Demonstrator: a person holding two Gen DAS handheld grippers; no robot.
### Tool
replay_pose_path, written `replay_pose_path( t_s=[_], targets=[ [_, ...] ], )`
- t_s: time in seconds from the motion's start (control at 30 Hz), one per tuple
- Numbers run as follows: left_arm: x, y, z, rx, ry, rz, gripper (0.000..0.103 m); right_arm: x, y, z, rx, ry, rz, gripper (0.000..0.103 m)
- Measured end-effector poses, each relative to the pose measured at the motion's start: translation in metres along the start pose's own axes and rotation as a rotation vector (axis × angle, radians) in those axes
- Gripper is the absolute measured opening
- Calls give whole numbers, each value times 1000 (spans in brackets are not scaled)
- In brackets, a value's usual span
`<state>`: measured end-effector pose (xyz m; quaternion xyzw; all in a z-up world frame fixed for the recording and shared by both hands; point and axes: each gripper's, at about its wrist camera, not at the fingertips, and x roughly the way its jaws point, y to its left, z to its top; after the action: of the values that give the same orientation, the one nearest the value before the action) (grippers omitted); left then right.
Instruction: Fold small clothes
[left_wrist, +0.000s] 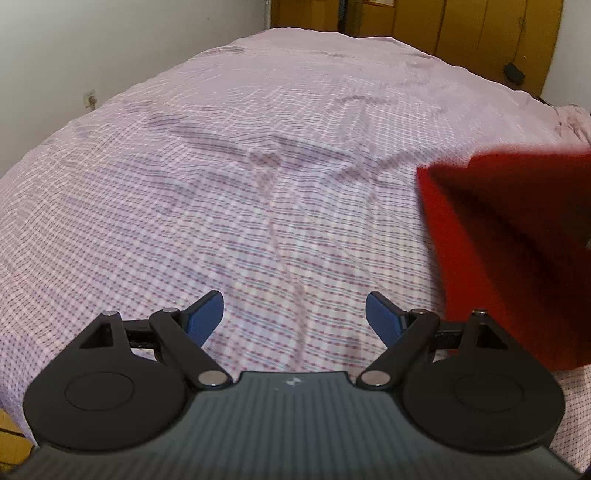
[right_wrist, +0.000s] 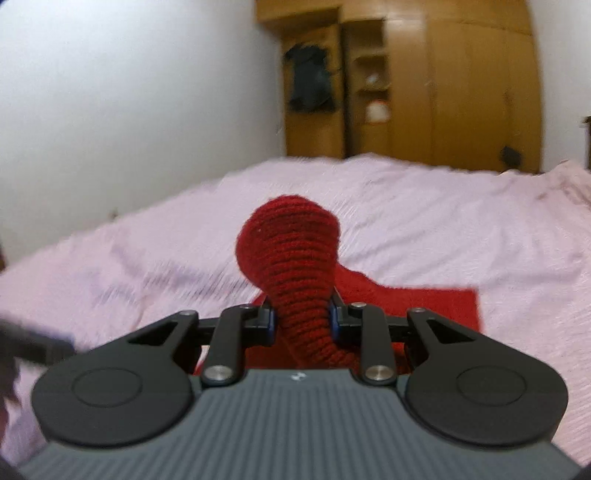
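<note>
The right gripper (right_wrist: 302, 319) has its jaws clamped on a bunched fold of the red knit garment (right_wrist: 291, 258), lifted above the bed (right_wrist: 443, 221). The left gripper (left_wrist: 294, 314) hovers beside it, jaws apart, holding nothing.

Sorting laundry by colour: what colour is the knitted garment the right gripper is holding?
Red. The ribbed red knitted garment shows best in the right wrist view.

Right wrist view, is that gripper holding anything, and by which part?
Yes. The right gripper is shut on the red knitted garment, pinching a bunched-up fold of it; the rest drapes down onto the pink bedspread.
</note>
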<state>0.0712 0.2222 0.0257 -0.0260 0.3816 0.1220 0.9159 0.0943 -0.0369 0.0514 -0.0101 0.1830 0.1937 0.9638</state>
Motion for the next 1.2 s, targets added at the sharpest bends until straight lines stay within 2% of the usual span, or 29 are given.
replay_pose_path(
  t_s=[0.07, 0.17, 0.23, 0.4, 0.53, 0.67, 0.8, 0.93, 1.07, 1.2],
  targets=[
    [0, 5, -1, -6, 1, 7, 88, 8, 7, -16, 1, 61, 22, 30],
    [-1, 9, -3, -4, -1, 12, 88, 3, 18, -27, -60, 63, 12, 34],
    [-1, 9, -2, 0, -3, 13, 88, -3, 18, -24, -58, 70, 9, 38],
    [-9, 4, 1, 15, -29, -8, 87, -25, -1, -16, 64, 101, 106, 47],
    [-21, -6, 7, 38, -47, -43, 87, -42, -27, -10, 256, 113, 192, 47],
    [-33, -21, 15, 49, -65, -93, 87, -58, -48, -2, 393, 107, 224, 48],
    [-42, -40, 30, 50, -92, -147, 88, -74, -70, 5, 459, 83, 183, 50],
    [-39, -66, 45, 54, -93, -187, 87, -85, -98, 3, 522, 52, 99, 50],
    [-27, -96, 50, 64, -69, -221, 88, -80, -122, -6, 587, 98, 6, 50],
    [-12, -117, 55, 61, -40, -248, 87, -74, -134, -22, 628, 155, -42, 50]
  ],
)
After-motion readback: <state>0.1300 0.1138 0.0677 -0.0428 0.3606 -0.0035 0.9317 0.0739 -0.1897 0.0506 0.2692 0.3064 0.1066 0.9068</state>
